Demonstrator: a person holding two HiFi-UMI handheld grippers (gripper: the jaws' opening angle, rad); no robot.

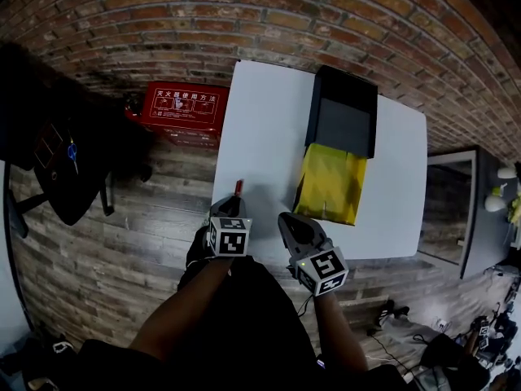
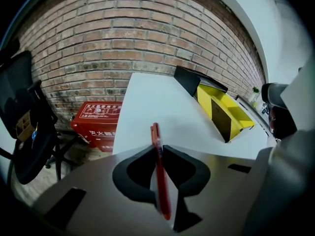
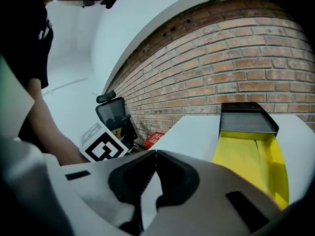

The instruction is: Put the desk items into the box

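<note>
One red pen [image 2: 161,188] is pinched between the left gripper's [image 2: 158,148] jaws. Its tip sticks out ahead of them and its body runs back behind. The right gripper's [image 3: 153,154] jaws are pressed together on nothing. The step in hand looks like the pickup of the pen from the white tabletop [image 1: 269,120]; no other loose item shows there. Next, the pen likely needs carrying ahead and to the right of the left jaws, to the open yellow-and-black box [image 2: 235,113], then releasing over it. That box lies just ahead of the right jaws. Left of the left jaws, on the floor, a red case [image 2: 98,114] bears white print: 灭火器使用方法.
</note>
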